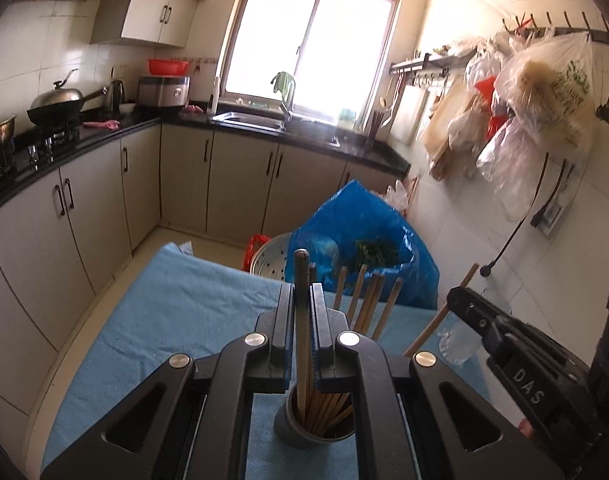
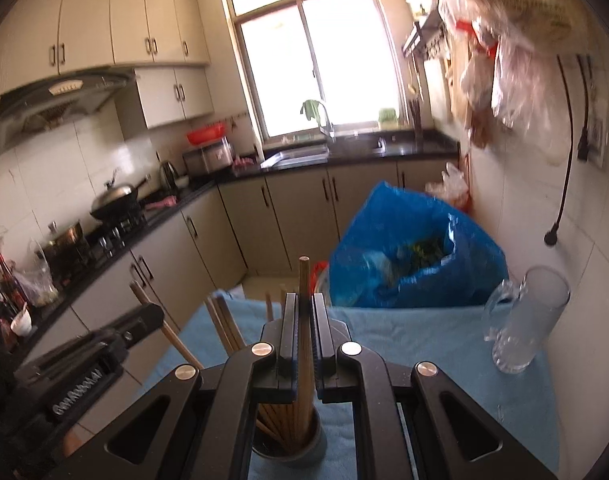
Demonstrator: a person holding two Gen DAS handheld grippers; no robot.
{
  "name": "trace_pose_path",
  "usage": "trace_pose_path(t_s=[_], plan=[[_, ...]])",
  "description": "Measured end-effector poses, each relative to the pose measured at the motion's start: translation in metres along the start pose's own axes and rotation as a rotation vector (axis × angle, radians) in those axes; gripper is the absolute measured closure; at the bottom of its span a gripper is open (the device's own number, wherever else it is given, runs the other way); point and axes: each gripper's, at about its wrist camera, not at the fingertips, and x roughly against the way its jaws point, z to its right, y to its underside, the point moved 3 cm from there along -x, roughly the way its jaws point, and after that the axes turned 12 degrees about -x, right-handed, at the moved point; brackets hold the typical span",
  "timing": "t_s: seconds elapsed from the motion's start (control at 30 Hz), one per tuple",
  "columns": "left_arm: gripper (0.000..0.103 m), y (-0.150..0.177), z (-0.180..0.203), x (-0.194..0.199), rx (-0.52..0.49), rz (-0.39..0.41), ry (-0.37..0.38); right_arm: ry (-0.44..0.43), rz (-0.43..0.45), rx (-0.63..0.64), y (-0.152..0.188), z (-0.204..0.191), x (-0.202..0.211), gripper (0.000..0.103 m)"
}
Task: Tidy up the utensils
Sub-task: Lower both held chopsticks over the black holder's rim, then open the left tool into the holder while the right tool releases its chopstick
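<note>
A grey holder cup (image 1: 304,432) stands on the blue table cloth (image 1: 164,312), with several wooden chopsticks (image 1: 368,300) upright in it. My left gripper (image 1: 303,296) is shut on a dark-tipped chopstick (image 1: 302,320) whose lower end sits inside the cup. My right gripper (image 2: 304,308) is shut on a light wooden chopstick (image 2: 304,320) that also reaches down into the same cup (image 2: 292,448). Each gripper shows in the other's view: the right one (image 1: 456,300) holds its chopstick (image 1: 436,320), and the left one (image 2: 152,312) holds its chopstick too.
A clear glass mug (image 2: 524,320) stands on the cloth at the right, near the tiled wall. A blue plastic bag (image 2: 408,252) and a steamer tray (image 1: 270,256) sit beyond the table's far edge. Kitchen cabinets and a counter (image 1: 84,140) run along the left and back.
</note>
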Motion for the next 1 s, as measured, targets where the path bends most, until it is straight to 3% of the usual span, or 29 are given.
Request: trace_pose_path(t_s=[0.33,0.63,0.7,0.77,1.0], plan=[[0.096,0.017,-0.005,-0.018,-0.011,-0.055,0.016,0.044,-0.083,0.009,0.024,0.02,-0.028,0.096],[0.096,0.018,-0.006,-0.022,-0.014,-0.073,0.034,0.047,-0.09,0.019,0.025,0.019,-0.024,0.096],[0.089,0.017,-0.007,-0.018,-0.015,-0.069,0.041,0.035,-0.094,0.012,0.024,0.018,-0.021,0.096],[0.07,0.014,-0.007,-0.013,-0.014,-0.056,0.041,0.036,-0.087,0.016,0.024,0.016,-0.017,0.096],[0.068,0.004,-0.006,0.012,-0.017,0.003,0.047,0.013,-0.049,0.022,0.018,0.007,0.007,0.087]])
